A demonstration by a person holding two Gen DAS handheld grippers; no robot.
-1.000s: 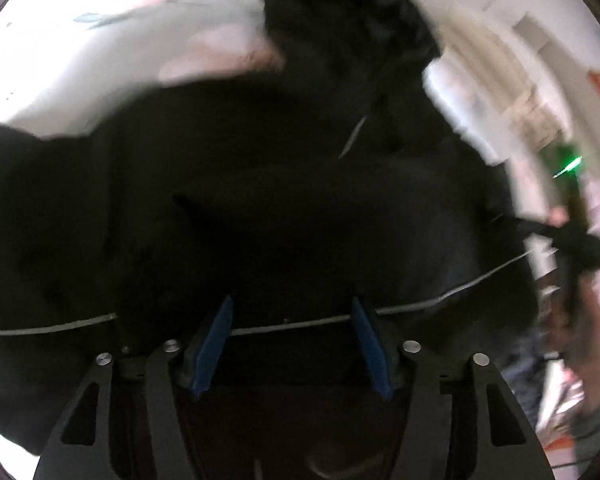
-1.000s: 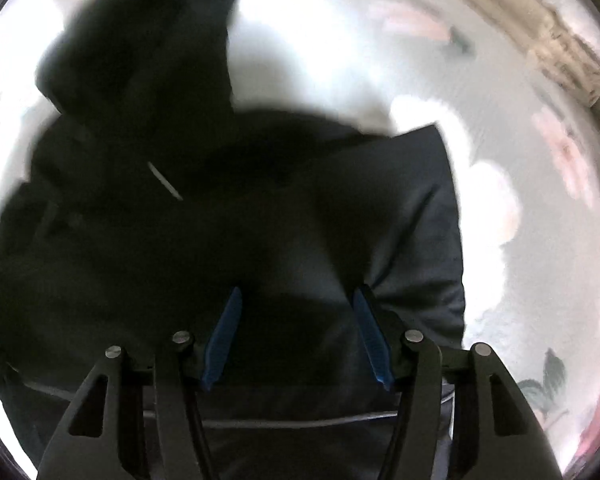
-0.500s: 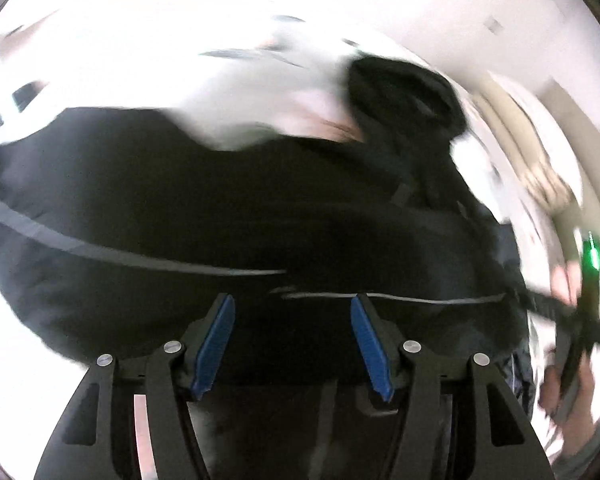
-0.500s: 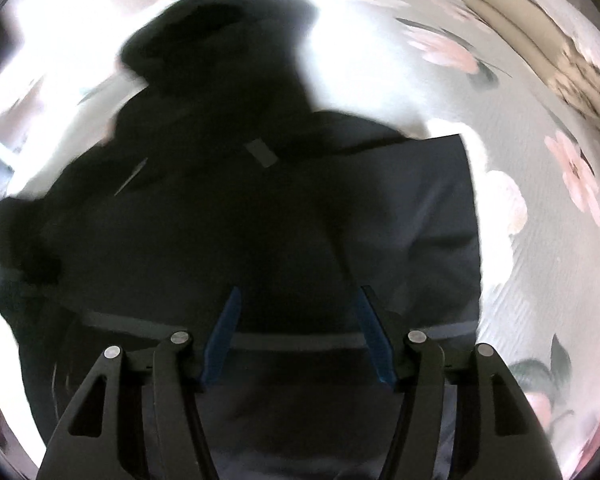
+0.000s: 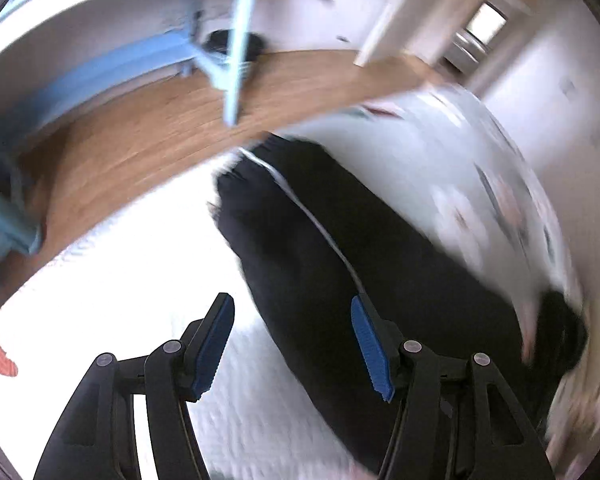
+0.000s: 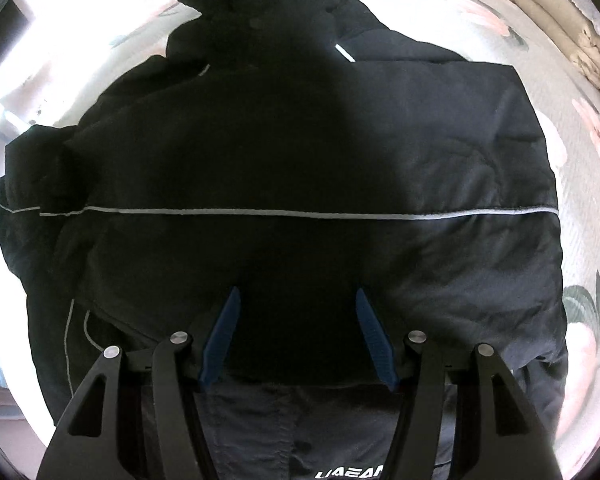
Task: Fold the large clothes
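Observation:
A large black hooded jacket (image 6: 300,152) with a thin grey piping line lies spread on a flowered bed sheet (image 6: 588,128), hood at the far end. My right gripper (image 6: 298,320) is open and empty, just above the jacket's lower part. In the left wrist view the jacket (image 5: 340,264) runs as a dark band from centre to lower right. My left gripper (image 5: 292,332) is open and empty; its right finger is over the jacket's edge and its left finger is over the bright white sheet (image 5: 120,280).
A wooden floor (image 5: 148,120) lies beyond the bed's edge, with a light blue table leg and frame (image 5: 236,52) and a dark bin (image 5: 236,44). A doorway (image 5: 480,28) is at the far right. Folded bedding (image 6: 560,12) lies at the bed's far right.
My left gripper has swung away to the left, off the jacket's middle to its edge, now facing the floor. My right gripper has drawn back a little; the jacket lies flatter.

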